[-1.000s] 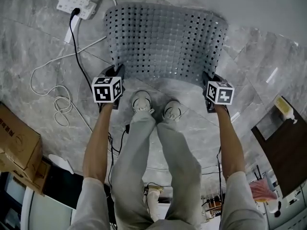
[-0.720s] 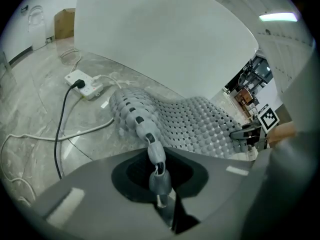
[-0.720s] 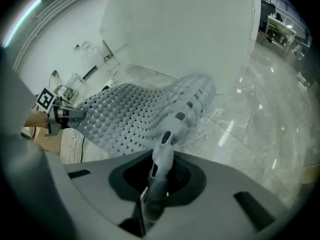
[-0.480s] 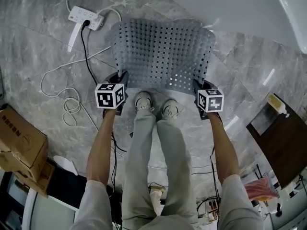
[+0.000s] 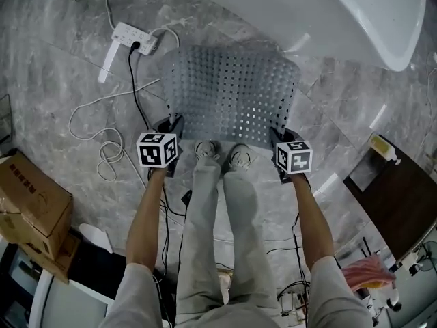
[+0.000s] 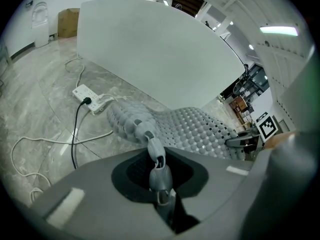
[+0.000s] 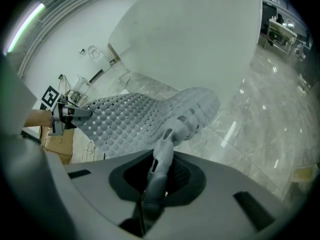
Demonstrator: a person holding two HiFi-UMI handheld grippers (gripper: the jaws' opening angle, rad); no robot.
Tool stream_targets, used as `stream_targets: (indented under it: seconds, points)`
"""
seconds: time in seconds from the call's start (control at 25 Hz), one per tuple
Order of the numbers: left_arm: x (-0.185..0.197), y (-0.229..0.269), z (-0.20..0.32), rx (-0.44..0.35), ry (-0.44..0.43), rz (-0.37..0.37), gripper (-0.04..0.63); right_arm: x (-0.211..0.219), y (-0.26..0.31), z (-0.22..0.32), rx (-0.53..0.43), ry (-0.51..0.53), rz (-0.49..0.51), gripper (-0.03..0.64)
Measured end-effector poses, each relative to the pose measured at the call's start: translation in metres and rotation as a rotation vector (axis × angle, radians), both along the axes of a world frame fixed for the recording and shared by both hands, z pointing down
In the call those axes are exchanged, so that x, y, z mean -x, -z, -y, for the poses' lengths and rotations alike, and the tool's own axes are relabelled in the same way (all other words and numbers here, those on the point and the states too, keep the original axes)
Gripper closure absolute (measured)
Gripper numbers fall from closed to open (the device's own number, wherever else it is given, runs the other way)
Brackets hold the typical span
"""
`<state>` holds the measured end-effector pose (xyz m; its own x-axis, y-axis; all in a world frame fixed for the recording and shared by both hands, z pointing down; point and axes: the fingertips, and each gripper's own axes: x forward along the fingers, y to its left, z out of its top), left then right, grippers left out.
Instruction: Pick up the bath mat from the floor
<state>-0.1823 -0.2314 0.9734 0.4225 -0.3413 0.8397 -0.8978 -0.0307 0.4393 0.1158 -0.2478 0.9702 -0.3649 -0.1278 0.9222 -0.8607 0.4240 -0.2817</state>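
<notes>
Underfoot, grey marble floor is filling the head view, and a white tub is curving across its far edge. Between the tub and the person's shoes, the mat is hanging by its near edge. It is a grey sheet full of holes, sagging between two held corners and sloping away and down toward the tub. Whether its far edge is touching the floor I cannot tell. A box is sitting at the floor's left edge.

At the mat's near left corner, the left gripper is pinching hard: in its own view the jaws are pressing together on a folded tongue of mat. At the near right corner, the right gripper is clamping a similar fold, and its view is showing the sheet spreading off to the left.

A strip is lying just beyond the mat's far left corner. Its black cable is running back beside the left edge, and white cables are looping further left.

The held edge is running straight across from one gripper to the other, so the mat's body is lying ahead of and below both, toward the tub. Neither hand is nearer; each has its own corner. The lift is probably calling for both to rise evenly, and the left side is looking likeliest to catch the black cable.
</notes>
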Motion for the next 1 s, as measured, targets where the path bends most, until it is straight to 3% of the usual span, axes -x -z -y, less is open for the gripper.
stream_targets:
  seconds: [0.44,1.0]
  points:
    - [-0.010,0.093,-0.012,-0.035,0.031,-0.027,0.548,0.005,0.098,-0.012,-0.041,0.007,0.034,0.565]
    - [-0.020,0.237,-0.009,-0.208,0.066,-0.025,0.548,-0.004,0.226,-0.011,-0.179,-0.026,0.108,0.566]
